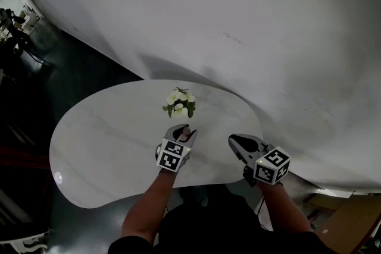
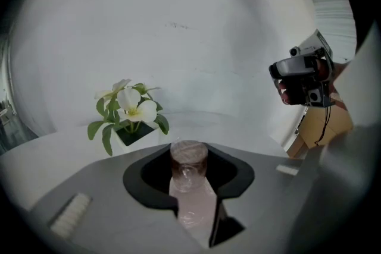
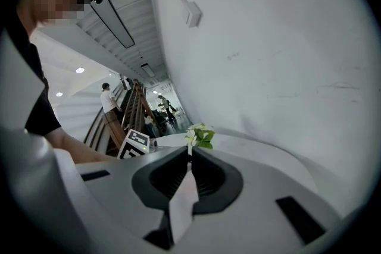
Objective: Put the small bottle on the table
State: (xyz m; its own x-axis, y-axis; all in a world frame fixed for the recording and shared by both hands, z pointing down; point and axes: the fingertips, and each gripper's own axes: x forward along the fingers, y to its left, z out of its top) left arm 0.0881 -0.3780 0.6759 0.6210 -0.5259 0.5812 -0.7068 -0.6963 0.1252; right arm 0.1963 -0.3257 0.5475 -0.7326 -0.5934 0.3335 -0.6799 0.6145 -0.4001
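The small clear bottle (image 2: 189, 165), pinkish with a ribbed cap, stands between the jaws of my left gripper (image 1: 183, 130), which is shut on it. In the head view the bottle (image 1: 186, 135) shows as a pink spot at the gripper's tip, held over the white oval table (image 1: 101, 140), just in front of the flower pot. Whether the bottle touches the tabletop cannot be told. My right gripper (image 1: 238, 141) hovers over the table's right end. Its jaws are shut together with nothing between them, as the right gripper view (image 3: 189, 153) shows.
A small pot of white flowers with green leaves (image 1: 180, 103) stands near the table's far edge, close ahead of the left gripper. A white wall (image 1: 268, 38) curves behind the table. Dark floor lies to the left. People stand by a staircase (image 3: 128, 107) in the distance.
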